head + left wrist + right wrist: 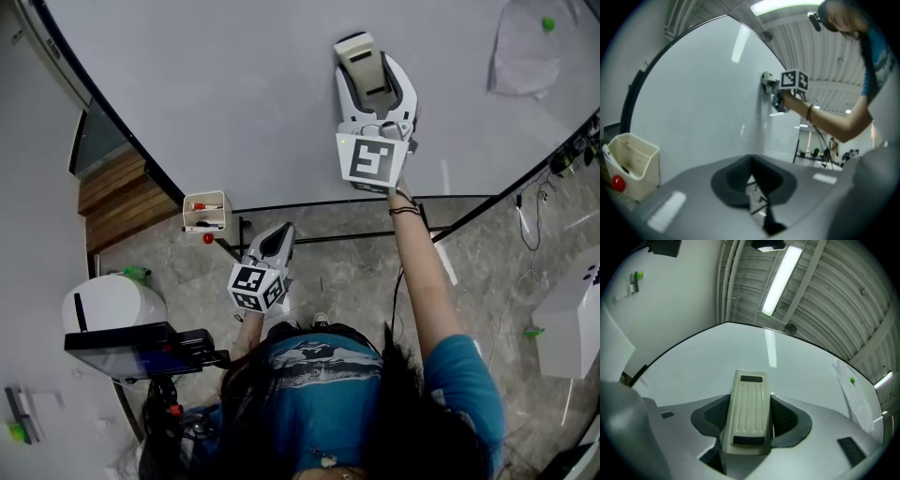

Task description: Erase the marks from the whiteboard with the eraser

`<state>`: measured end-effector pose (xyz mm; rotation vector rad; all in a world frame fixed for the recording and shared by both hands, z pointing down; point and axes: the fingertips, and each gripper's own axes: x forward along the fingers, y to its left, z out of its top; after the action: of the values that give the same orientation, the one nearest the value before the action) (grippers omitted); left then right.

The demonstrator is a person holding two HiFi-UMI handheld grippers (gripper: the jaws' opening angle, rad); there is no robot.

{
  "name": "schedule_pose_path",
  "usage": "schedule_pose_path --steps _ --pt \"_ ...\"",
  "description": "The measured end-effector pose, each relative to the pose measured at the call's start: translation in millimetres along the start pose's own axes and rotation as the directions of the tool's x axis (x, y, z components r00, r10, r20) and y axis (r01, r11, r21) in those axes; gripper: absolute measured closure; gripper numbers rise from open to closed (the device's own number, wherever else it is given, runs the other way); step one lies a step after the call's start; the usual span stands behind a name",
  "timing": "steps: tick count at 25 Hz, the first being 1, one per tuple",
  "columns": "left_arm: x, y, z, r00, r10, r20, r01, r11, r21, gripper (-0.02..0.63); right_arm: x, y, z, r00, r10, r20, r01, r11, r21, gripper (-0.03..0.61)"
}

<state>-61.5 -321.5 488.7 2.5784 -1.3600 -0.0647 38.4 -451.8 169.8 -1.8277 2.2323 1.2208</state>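
The whiteboard (pixel 234 84) fills the upper head view, and I see no marks on it. A cream ribbed eraser (pixel 363 58) lies flat against the board, with my right gripper (pixel 370 56) shut on it. In the right gripper view the eraser (pixel 749 399) sits between the dark pads (pixel 787 416) and points up the board (pixel 693 376). My left gripper (pixel 279 234) hangs low by the board's bottom edge. It is shut on nothing (pixel 752 176). From the left gripper view the right gripper (pixel 780 91) presses the eraser (pixel 766 82) on the board (pixel 693 103).
A cream marker tray (pixel 204 212) with markers and a red magnet hangs at the board's lower left, and shows again as a tray (pixel 630 161) in the left gripper view. A paper sheet (pixel 530 52) under a green magnet (pixel 547 23) is at upper right. Black stand bars (pixel 375 234) run below.
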Motion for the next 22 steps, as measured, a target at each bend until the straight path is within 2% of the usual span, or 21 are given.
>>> schedule_pose_path --steps 4,7,10,17,22 --pt "-2.3 5.7 -2.1 1.0 0.013 -0.005 -0.013 1.0 -0.002 0.611 -13.3 92.3 -9.1 0.989 0.145 -0.004 -0.145 0.983 -0.115 0.314" --pt "-4.3 10.7 -3.1 1.0 0.027 -0.007 -0.027 1.0 -0.006 0.611 -28.4 168.7 -26.5 0.958 0.287 -0.018 -0.281 0.922 -0.267 0.314" --pt "-8.3 19.3 -2.3 0.999 0.046 -0.001 -0.046 0.999 -0.007 0.611 -39.7 219.5 -41.4 0.928 0.37 -0.04 -0.36 0.867 -0.344 0.314" --pt "-10.8 33.6 -0.9 0.996 0.092 0.009 -0.092 0.996 -0.022 0.611 -40.5 216.4 -47.6 0.914 0.402 -0.056 -0.393 0.838 -0.378 0.314" --pt "-7.2 27.2 1.2 0.997 0.071 0.016 -0.071 0.997 -0.026 0.611 -29.3 170.8 -27.2 0.941 0.336 -0.033 -0.328 0.888 -0.321 0.314"
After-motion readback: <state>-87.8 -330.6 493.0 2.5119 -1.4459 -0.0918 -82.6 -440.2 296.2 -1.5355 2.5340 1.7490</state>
